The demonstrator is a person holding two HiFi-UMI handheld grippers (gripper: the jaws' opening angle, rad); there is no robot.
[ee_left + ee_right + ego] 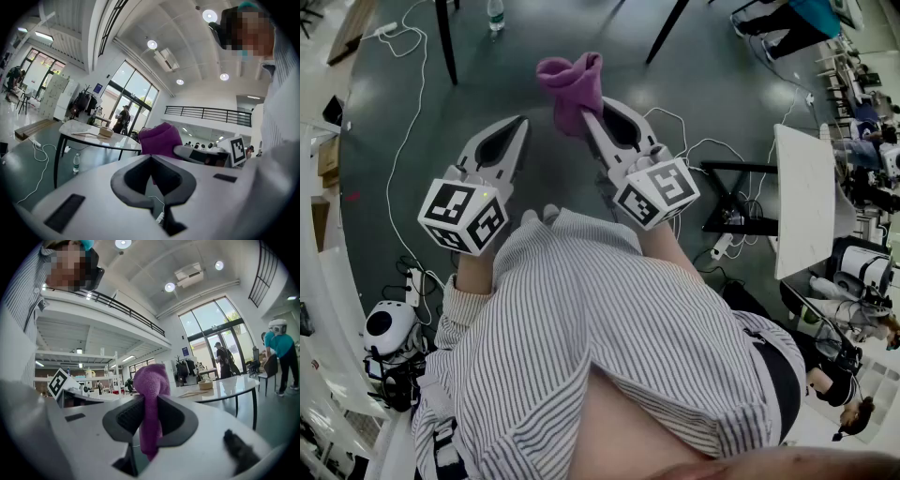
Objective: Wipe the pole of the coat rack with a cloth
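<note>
two grippers are raised in front of the person's grey-striped shirt (609,347), one in each hand, and each carries one marker cube. the right gripper (587,111) is clamped on the single purple terry cloth (572,82). its own view shows the cloth bunched above the jaws, with a tail hanging down between them. the left gripper (522,122) sits just beside it at 9 o'clock, jaws together on nothing and the dark pads (133,176) meeting. from its view the cloth shows at 1 o'clock, apart from it.

beyond the grippers, at 12 o'clock in the head view, two dark legs of a white oval-topped table (93,133) angle across the floor. one clear plastic water bottle (495,13) stands between them. a white cable (394,159) loops over the floor at 10 o'clock. one white rectangular worktop (804,202) on a black frame stands at 3 o'clock, and a white rounded device (389,328) lies at 8 o'clock.

the floor (394,94) is dark grey-green and glossy. the room is a tall white hall with round ceiling lights, a railed mezzanine and glass doors. a rack hung with dark garments (187,366) stands far off by the doors, with two people near the table.
</note>
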